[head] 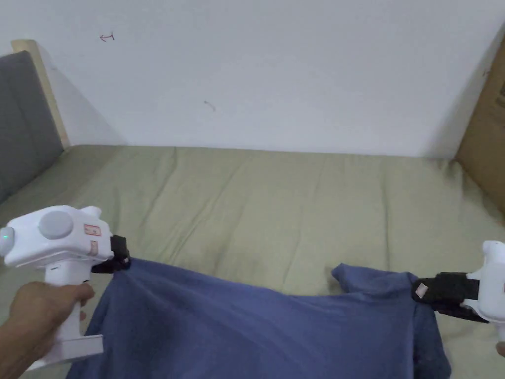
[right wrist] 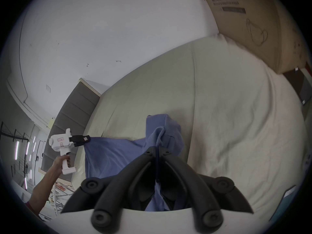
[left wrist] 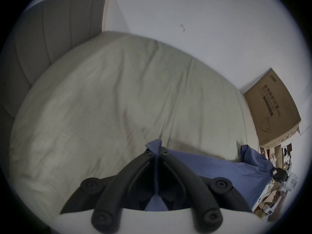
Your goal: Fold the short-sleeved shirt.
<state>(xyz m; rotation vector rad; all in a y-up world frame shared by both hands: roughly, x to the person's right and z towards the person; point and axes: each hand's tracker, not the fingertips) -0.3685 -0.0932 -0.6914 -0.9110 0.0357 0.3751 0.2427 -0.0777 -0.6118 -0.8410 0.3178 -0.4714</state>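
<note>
Jaws of the left gripper [head: 121,256] are pressed together, pinching one top corner of the blue shirt [head: 256,330]. Jaws of the right gripper [head: 419,291] pinch the other top corner the same way. Between the two grippers the shirt hangs stretched out, just over the near side of the bed [head: 276,207] with its pale green sheet. A hand [head: 44,306] holds the left gripper's white handle. A cardboard box [head: 488,138] stands at the right end of the bed.
</note>
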